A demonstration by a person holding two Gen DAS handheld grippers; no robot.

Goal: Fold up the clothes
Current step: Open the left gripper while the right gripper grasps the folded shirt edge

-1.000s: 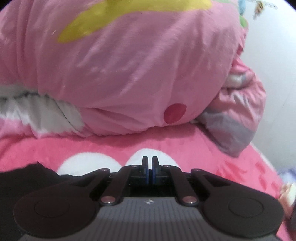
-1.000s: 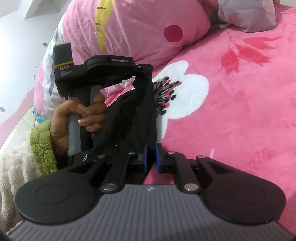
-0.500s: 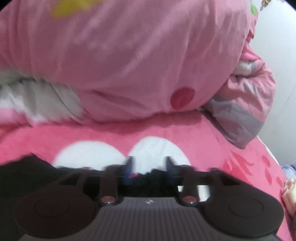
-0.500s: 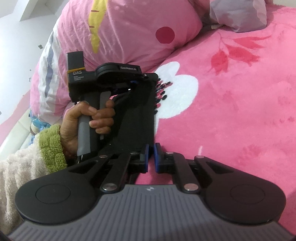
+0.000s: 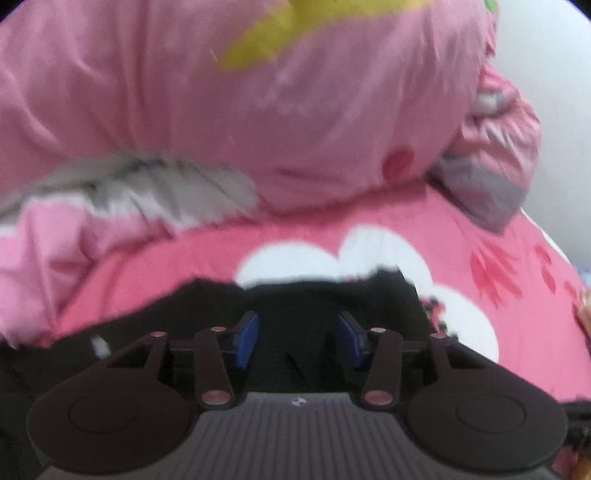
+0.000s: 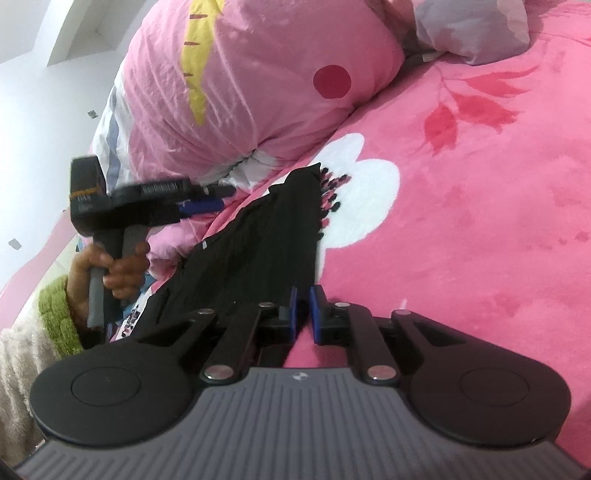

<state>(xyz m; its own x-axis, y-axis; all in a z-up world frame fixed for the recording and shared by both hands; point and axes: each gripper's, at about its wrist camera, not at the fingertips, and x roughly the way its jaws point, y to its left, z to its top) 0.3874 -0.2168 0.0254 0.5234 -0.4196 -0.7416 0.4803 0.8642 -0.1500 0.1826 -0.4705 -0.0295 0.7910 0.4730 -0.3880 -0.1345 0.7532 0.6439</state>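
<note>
Pinching the black garment [image 6: 266,236] on the bed [image 6: 461,221], my right claw [image 6: 303,309] stayed clenched; my left claw [image 5: 297,338], released, was closing above the cloth.

- We note a bed under a bright pink blanket [image 6: 480,206] printed with white flowers.
- A pink quilt [image 5: 258,110] is heaped at its far side.
- White wall [image 6: 44,33] behind; light even.

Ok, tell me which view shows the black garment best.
The right wrist view: the black garment lies stretched across the pink bedspread, from its far corner to the right claw clamped on its near edge. The left wrist view is blurred and shows only a dark patch behind the left claw.
</note>
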